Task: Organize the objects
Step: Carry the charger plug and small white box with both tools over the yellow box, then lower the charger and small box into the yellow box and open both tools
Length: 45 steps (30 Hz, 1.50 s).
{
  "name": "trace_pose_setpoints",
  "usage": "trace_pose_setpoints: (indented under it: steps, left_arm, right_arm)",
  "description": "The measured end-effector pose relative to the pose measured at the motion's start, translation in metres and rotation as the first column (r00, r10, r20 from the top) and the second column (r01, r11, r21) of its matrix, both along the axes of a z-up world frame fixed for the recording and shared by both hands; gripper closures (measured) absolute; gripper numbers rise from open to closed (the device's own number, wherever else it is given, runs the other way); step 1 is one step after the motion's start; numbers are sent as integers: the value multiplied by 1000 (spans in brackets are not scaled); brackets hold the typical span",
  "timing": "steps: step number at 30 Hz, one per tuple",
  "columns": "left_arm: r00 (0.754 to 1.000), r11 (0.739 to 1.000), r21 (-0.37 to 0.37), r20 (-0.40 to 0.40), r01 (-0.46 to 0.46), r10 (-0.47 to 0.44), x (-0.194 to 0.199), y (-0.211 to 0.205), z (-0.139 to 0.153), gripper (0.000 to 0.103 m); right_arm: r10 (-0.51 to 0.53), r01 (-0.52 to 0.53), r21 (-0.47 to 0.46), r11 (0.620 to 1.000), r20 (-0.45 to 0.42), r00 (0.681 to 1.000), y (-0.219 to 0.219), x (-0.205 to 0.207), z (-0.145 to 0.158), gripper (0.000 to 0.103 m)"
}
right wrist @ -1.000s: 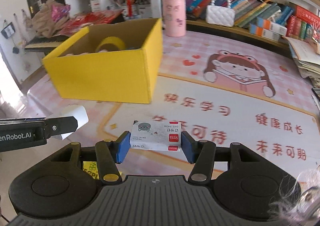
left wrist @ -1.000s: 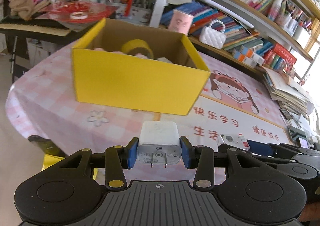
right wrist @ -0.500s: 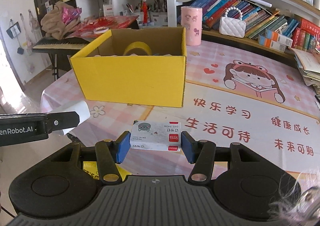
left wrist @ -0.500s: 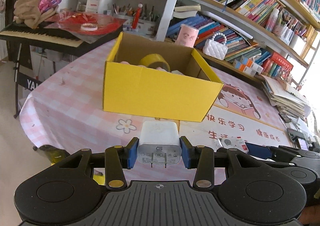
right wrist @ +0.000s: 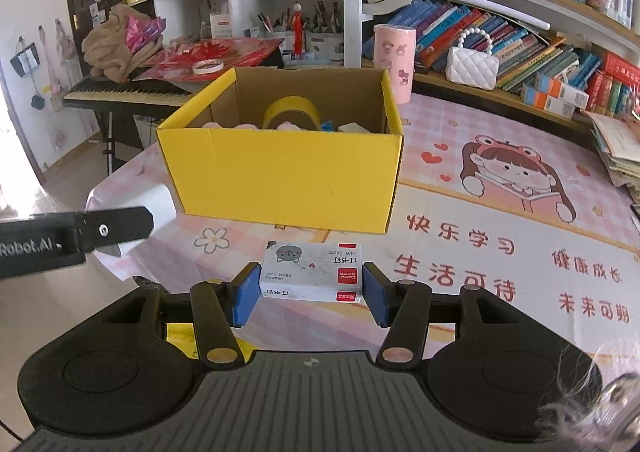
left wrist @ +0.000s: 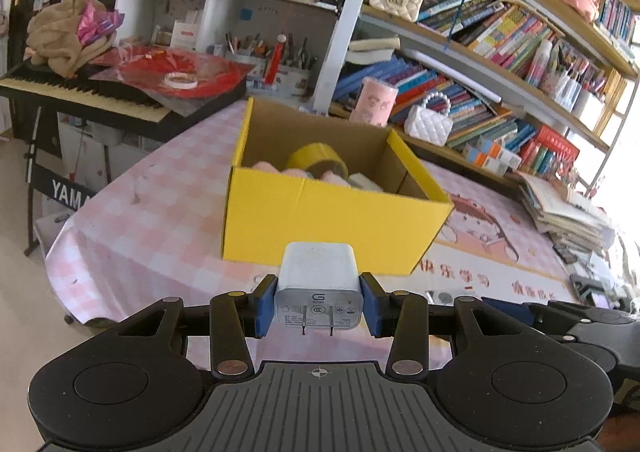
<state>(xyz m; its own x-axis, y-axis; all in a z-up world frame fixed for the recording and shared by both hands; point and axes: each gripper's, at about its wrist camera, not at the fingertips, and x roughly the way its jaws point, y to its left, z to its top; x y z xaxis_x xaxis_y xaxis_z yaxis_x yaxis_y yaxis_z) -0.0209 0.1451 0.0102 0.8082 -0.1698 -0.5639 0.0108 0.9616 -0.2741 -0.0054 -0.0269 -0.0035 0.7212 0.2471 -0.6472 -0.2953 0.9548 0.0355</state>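
Observation:
My left gripper (left wrist: 319,302) is shut on a white plug-in charger (left wrist: 319,280), held above the table's near edge in front of the open yellow cardboard box (left wrist: 320,223). My right gripper (right wrist: 311,288) is shut on a small white staple box (right wrist: 312,272) with a red label, also in front of the yellow box (right wrist: 288,175). The left gripper with the charger (right wrist: 160,205) shows at the left of the right wrist view. Inside the box lie a yellow tape roll (right wrist: 291,111), pink items and a pale block.
The table carries a pink checked cloth (right wrist: 500,211) with a cartoon girl. A pink cylinder (right wrist: 393,61) and white bag (right wrist: 472,65) stand behind the box. Bookshelves run along the back; a keyboard piano (left wrist: 80,95) stands at left. A paper stack (left wrist: 560,207) lies at right.
Both grippers have pulled back and risen from the yellow box, which now looks smaller and shows its inside. Each still holds its object.

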Motion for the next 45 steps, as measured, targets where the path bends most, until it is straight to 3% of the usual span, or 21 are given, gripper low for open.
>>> trace_pose_setpoints:
  steps: [10, 17, 21, 28, 32, 37, 40, 45]
  left_arm:
    - [997, 999, -32, 61, -39, 41, 35, -2, 16, 62]
    - [991, 996, -26, 100, -82, 84, 78, -10, 26, 62]
    - [989, 993, -26, 96, -113, 115, 108, -16, 22, 62]
    - [991, 991, 26, 30, -128, 127, 150, -32, 4, 61]
    - [991, 990, 45, -17, -131, 132, 164, -37, -7, 61]
    - [990, 989, 85, -64, -123, 128, 176, -44, -17, 61]
    - [989, 987, 102, -75, -123, 131, 180, -47, -20, 61]
    - [988, 986, 109, -78, -125, 134, 181, -48, -22, 61]
  right_arm:
    - [56, -53, -35, 998, 93, 994, 6, 36, 22, 51]
    - [104, -96, -56, 994, 163, 981, 5, 88, 39, 51]
    - [157, -141, -108, 984, 162, 974, 8, 124, 37, 51]
    - [305, -270, -252, 929, 109, 946, 16, 179, 18, 51]
    - [369, -347, -291, 891, 23, 929, 18, 202, 5, 51]
    - [459, -455, -258, 852, -48, 887, 18, 215, 2, 51]
    - [483, -498, -188, 847, -118, 867, 14, 228, 1, 51]
    - [524, -544, -165, 823, -153, 838, 15, 232, -1, 51]
